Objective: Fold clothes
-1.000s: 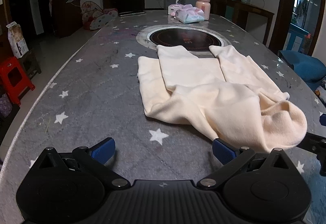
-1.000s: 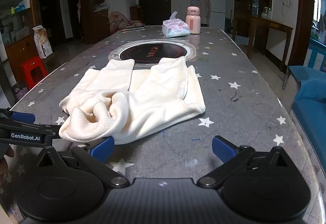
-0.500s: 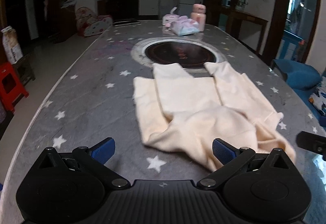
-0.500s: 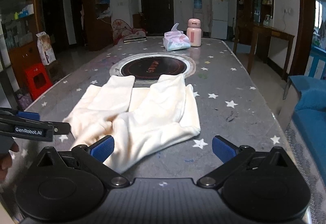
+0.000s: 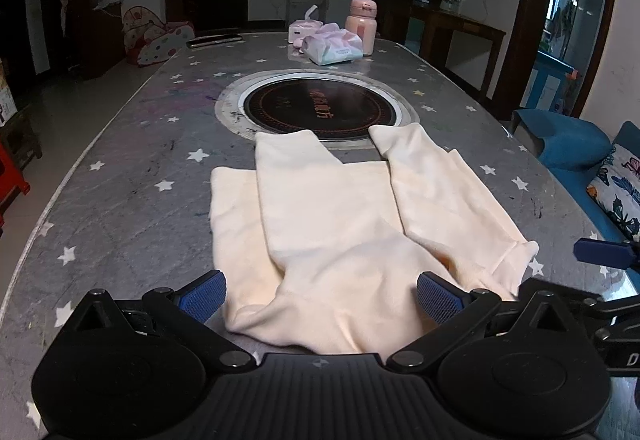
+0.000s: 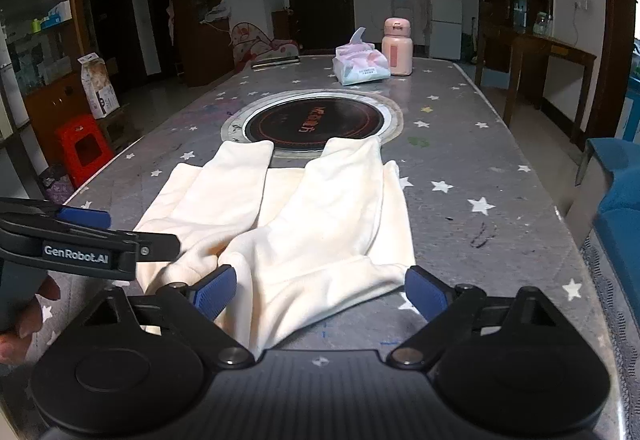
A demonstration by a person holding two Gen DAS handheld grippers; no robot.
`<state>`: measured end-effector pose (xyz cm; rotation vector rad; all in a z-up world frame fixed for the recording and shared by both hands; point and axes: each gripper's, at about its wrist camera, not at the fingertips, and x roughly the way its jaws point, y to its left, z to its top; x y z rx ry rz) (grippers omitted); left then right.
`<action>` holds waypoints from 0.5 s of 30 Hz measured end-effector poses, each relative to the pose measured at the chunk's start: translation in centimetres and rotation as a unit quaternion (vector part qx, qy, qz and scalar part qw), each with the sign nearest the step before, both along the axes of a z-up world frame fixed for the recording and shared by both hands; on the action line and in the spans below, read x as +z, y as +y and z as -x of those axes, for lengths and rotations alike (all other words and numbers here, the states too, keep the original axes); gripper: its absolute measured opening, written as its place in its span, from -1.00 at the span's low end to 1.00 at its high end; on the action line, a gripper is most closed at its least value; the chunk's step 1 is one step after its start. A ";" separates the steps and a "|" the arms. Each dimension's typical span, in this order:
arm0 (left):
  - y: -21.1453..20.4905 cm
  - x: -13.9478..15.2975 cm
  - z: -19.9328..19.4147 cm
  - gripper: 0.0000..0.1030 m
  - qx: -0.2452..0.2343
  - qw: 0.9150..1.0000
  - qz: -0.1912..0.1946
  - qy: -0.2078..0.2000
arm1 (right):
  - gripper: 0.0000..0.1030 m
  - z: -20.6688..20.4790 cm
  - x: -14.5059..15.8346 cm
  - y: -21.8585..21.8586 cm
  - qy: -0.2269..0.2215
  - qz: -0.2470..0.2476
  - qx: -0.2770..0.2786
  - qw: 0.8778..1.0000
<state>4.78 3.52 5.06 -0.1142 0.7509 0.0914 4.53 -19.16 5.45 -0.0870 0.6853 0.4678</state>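
Note:
A cream garment (image 5: 340,224) lies on the grey star-patterned table (image 5: 132,167), its two sleeves folded over the body and pointing toward the round hob. It also shows in the right wrist view (image 6: 304,215). My left gripper (image 5: 320,296) is open, its blue pads either side of the garment's near edge, holding nothing. My right gripper (image 6: 320,292) is open over the garment's near right corner, also empty. The left gripper shows at the left of the right wrist view (image 6: 84,240); the right gripper's fingertip (image 5: 600,252) shows at the right of the left wrist view.
A round black hob (image 5: 320,107) is set into the table beyond the garment. A tissue pack (image 5: 332,47) and pink bottle (image 5: 362,25) stand at the far end. A blue sofa (image 6: 620,199) is to the right, a red stool (image 6: 84,147) to the left.
The bunched lower part of the garment has been let go and now lies flatter. Both grippers have pulled back toward the near edge and risen; both views now look over the whole garment.

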 end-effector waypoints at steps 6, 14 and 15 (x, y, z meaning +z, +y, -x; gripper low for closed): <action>-0.7 0.2 -0.8 0.92 -0.018 1.000 0.003 0.000 | 0.54 -0.5 -0.2 0.3 0.006 -0.006 0.011 1.000; -1.8 0.1 -3.2 0.46 -0.053 0.998 0.011 0.013 | 0.35 -1.4 -0.3 0.3 0.012 -0.006 0.012 1.000; -2.0 0.0 -3.5 0.42 -0.059 0.998 0.006 0.015 | 0.34 -1.5 -0.2 0.3 0.011 -0.005 0.011 1.000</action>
